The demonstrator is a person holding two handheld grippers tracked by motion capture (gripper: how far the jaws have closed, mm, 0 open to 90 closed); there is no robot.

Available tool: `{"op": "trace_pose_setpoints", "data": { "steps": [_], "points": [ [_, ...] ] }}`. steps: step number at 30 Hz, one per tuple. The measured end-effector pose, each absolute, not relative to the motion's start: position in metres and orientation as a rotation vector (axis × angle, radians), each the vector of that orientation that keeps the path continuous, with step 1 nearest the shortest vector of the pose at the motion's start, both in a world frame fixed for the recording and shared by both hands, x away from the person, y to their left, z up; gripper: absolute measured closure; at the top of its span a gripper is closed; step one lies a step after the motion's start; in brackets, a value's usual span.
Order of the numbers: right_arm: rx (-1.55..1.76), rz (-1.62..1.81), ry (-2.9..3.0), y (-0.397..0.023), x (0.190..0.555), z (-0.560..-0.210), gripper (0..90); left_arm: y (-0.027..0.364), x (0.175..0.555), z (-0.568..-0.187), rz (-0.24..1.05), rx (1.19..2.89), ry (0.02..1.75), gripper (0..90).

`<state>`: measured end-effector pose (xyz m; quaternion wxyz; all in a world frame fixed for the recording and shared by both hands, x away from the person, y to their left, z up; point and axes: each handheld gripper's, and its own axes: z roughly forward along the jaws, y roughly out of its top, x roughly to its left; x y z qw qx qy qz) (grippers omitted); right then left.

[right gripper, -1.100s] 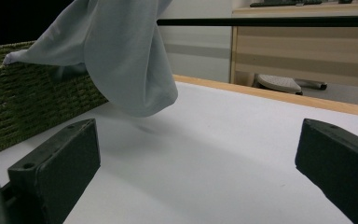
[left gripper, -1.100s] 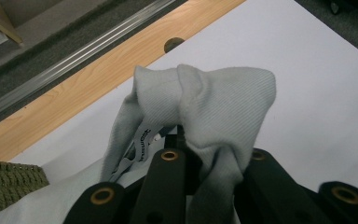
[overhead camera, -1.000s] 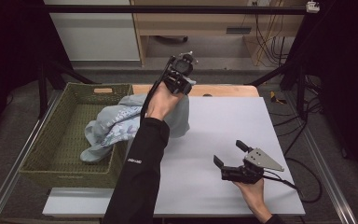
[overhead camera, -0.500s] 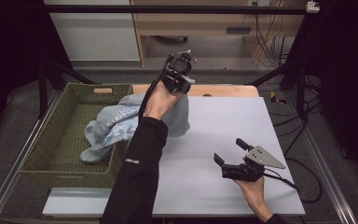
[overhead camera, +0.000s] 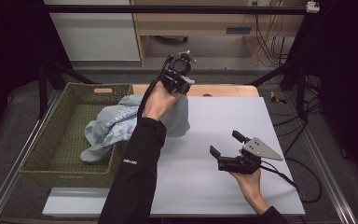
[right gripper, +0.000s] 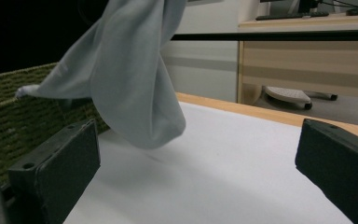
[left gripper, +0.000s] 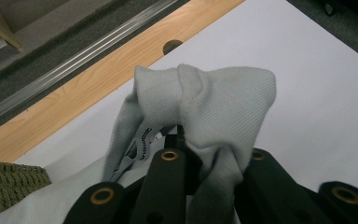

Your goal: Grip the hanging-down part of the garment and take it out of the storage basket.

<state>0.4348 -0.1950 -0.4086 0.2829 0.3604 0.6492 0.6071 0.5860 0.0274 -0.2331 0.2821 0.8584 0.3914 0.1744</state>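
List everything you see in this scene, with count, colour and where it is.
Garment: one, pale grey-blue, hanging from the left gripper, trailing into the basket.
Basket: one, olive woven, left of the table.
Table: one, white top with a wooden far edge.
Left gripper: one, black, raised over the table's far edge, shut on the garment.
Right gripper: one, black, jaws open, low over the table's right side.

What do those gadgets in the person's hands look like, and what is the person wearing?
Both are black handheld tools with two blocky black jaws. The left gripper trails a black cable along a black sleeve bearing small white lettering. The right gripper carries a grey three-cornered plate on top, and a black cable trails from it.
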Motion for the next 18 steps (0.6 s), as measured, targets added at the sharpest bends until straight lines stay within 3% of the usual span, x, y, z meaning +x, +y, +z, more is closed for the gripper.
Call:
{"op": "trace_pose_setpoints", "data": {
  "steps": [18],
  "points": [
    [0.933,1.652,1.767,-0.160,0.458,-0.392,0.5,0.033,0.584,-0.231,0.467,2.294,1.037,83.1]
  ]
}}
